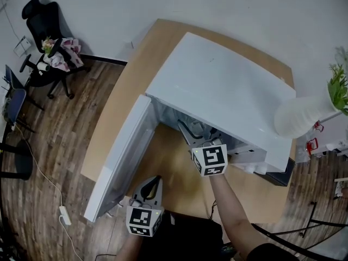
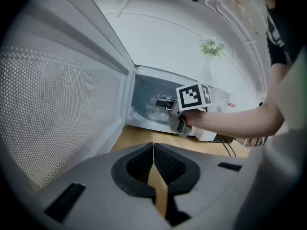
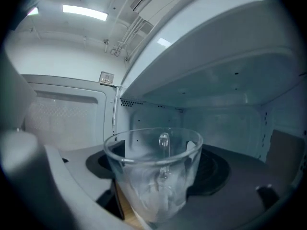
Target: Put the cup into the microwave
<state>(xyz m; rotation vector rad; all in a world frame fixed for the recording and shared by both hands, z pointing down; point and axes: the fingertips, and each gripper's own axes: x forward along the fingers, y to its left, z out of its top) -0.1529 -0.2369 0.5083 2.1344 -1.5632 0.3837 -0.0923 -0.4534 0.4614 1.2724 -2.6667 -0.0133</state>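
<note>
door is swung wide open to the left, so that bit's done. right gripper is poked into the mouth of the microwave, jaws clamped on the clear cup, one pad each side. cup's upright, handle toward the back wall, cavity roof overhead. it looks to be just past the front edge of the cavity, not deep in. can't tell if its base touches the cavity floor.

left gripper hangs low by the near edge of the table, beside the open door, jaws together, nothing in them.

so i'd say most of the way there. what's left: push the cup further in, set it down, let go, pull the gripper out. prob shut the door after, tho the task doesn't ask.
</note>
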